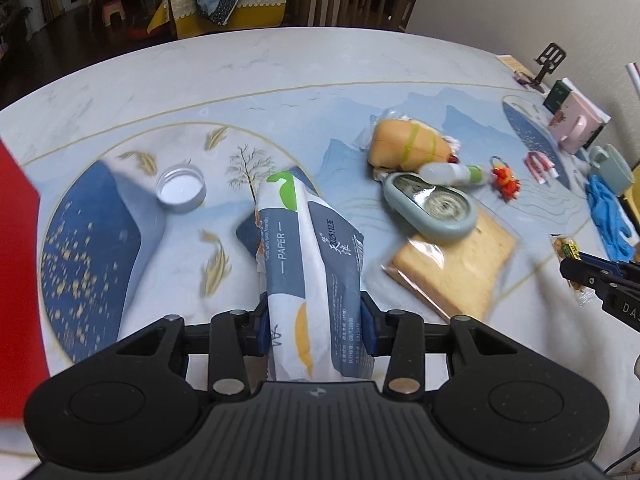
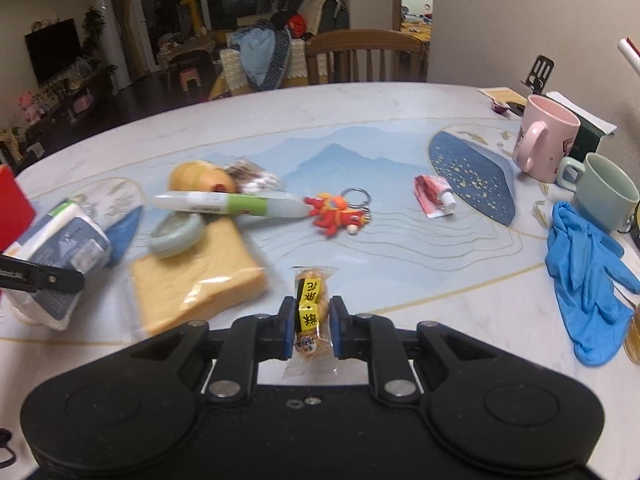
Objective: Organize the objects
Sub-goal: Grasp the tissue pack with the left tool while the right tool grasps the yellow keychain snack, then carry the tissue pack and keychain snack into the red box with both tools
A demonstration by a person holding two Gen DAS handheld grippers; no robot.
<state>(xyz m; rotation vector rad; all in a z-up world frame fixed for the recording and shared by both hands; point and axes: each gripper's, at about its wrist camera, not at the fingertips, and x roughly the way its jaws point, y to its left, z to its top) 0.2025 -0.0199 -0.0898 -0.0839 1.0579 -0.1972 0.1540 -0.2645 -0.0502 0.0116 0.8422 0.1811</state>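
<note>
My left gripper (image 1: 314,326) is shut on a white and grey tissue pack (image 1: 308,256) and holds it above the table; the pack also shows in the right wrist view (image 2: 64,240). My right gripper (image 2: 311,326) is shut on a small wrapped snack with a yellow label (image 2: 311,304); it shows at the right edge of the left wrist view (image 1: 568,250). A wrapped bread slice (image 1: 456,264) (image 2: 196,276), a pale green oval case (image 1: 432,206), a green-capped tube (image 2: 228,204) and a wrapped bun (image 1: 408,146) lie together mid-table.
A metal lid (image 1: 182,189) lies at the left. A red keychain figure (image 2: 336,214), a small pink tube (image 2: 434,196), blue gloves (image 2: 588,264), a pink mug (image 2: 546,142) and a green mug (image 2: 604,192) are at the right. A red box (image 1: 16,260) stands at the left edge.
</note>
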